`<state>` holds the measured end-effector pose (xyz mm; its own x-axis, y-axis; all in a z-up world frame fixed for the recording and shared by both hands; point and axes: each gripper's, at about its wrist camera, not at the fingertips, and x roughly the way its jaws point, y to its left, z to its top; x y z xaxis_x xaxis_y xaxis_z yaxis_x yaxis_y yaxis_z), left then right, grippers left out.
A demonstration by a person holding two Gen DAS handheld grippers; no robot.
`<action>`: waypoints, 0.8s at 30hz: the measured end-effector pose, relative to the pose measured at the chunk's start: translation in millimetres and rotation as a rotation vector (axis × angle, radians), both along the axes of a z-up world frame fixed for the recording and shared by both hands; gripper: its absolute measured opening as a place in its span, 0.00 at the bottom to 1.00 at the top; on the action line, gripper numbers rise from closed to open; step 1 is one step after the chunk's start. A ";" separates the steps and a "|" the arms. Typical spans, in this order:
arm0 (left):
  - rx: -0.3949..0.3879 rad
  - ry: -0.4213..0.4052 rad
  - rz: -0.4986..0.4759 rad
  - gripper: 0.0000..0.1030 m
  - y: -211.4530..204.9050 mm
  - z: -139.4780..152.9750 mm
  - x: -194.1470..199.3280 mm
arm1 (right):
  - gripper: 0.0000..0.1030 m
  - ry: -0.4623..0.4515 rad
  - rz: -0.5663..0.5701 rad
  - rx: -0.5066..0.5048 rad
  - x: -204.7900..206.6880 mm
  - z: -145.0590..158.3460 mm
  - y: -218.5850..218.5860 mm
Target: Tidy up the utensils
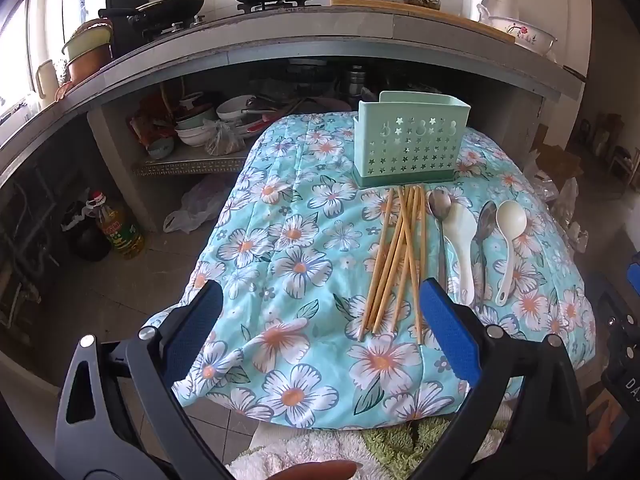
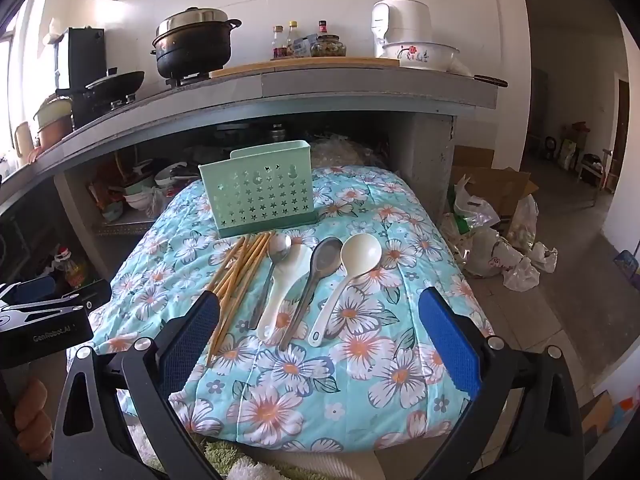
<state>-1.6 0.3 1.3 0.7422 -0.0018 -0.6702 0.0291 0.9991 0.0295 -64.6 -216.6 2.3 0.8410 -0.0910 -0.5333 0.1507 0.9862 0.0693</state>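
A mint-green perforated utensil holder stands upright at the far end of a floral cloth-covered surface. In front of it lie several wooden chopsticks, a metal spoon, a white rice paddle, a dark metal spoon and a white ladle. My left gripper is open and empty, left of the chopsticks' near ends. My right gripper is open and empty above the spoon handles.
A kitchen counter with a black pot, a wok and bottles runs behind. Shelves below hold bowls. An oil bottle stands on the floor at left. Plastic bags and a cardboard box sit at right.
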 end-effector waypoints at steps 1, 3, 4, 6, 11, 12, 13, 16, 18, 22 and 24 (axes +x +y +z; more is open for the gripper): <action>-0.002 -0.006 0.000 0.92 0.1 0.9 -1.4 | 0.94 -0.004 -0.002 -0.002 -0.8 0.4 0.1; -0.003 0.035 -0.003 0.92 0.9 -0.1 2.9 | 0.94 -0.011 -0.005 -0.006 -2.7 0.7 0.3; -0.002 0.035 -0.004 0.92 0.9 0.3 3.1 | 0.94 -0.013 -0.007 -0.007 -4.1 0.7 0.5; 0.001 0.034 -0.006 0.92 1.0 1.0 4.0 | 0.94 0.012 0.007 0.002 2.0 -1.8 0.3; -0.004 0.028 0.001 0.92 1.1 0.8 0.9 | 0.94 0.014 0.009 0.002 2.4 -1.8 0.1; -0.004 0.029 0.001 0.92 1.3 1.3 0.5 | 0.94 0.015 0.010 0.003 2.7 -1.7 0.2; -0.004 0.029 0.001 0.92 1.5 1.7 0.1 | 0.94 0.013 0.009 0.003 2.1 -1.7 0.1; -0.003 0.031 0.001 0.92 0.7 -0.4 1.9 | 0.94 0.014 0.009 0.003 2.5 -1.6 0.3; -0.003 0.031 0.001 0.92 0.7 -0.4 1.9 | 0.94 0.013 0.009 0.002 2.4 -1.8 0.2; -0.004 0.032 0.001 0.92 0.8 -0.5 2.0 | 0.94 0.013 0.009 0.002 2.7 -1.5 0.3; -0.005 0.032 0.001 0.92 0.8 -0.5 2.1 | 0.94 0.012 0.009 0.003 1.5 -1.6 0.9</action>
<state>0.5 1.1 0.8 0.7201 -0.0043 -0.6939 0.0291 0.9993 0.0239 -63.2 -215.7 0.6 0.8352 -0.0821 -0.5438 0.1427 0.9873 0.0702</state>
